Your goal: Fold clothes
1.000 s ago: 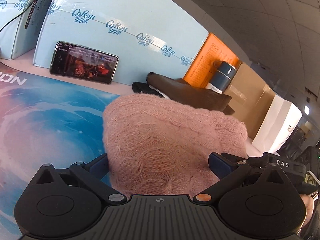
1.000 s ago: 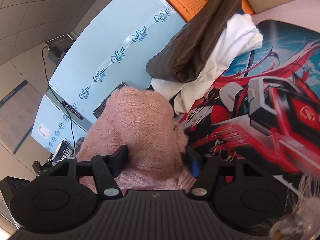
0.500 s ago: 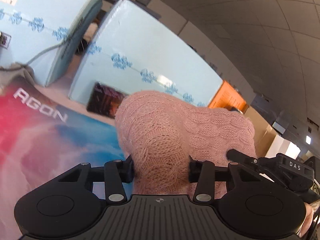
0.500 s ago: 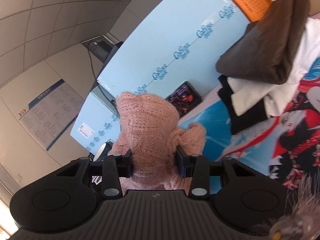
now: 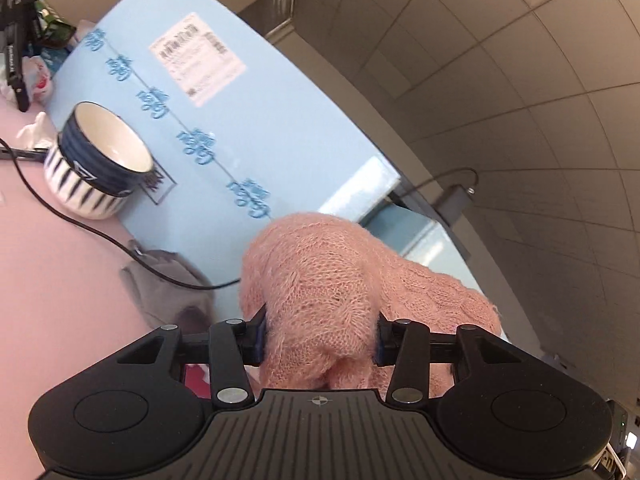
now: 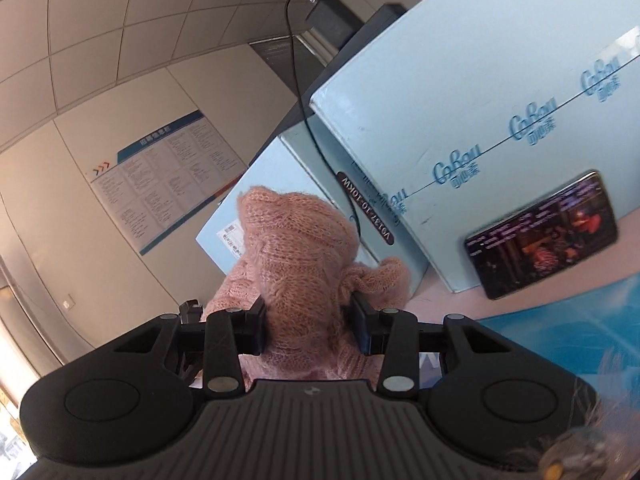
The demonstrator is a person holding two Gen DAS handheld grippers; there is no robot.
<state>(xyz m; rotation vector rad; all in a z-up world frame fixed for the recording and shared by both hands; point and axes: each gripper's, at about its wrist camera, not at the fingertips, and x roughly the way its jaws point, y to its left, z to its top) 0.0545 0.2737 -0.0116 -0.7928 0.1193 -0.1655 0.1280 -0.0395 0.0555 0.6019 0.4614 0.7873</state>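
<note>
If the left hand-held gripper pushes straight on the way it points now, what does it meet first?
The left hand-held gripper is shut on the pink knit sweater, which bulges ahead of it. Past that bunch, the light blue box looks like the first thing in line, though depth is hard to judge.

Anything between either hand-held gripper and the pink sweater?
Nothing visible. The left hand-held gripper and right hand-held gripper are each already clamped on a bunch of the pink sweater, fingers directly on the knit.
</note>
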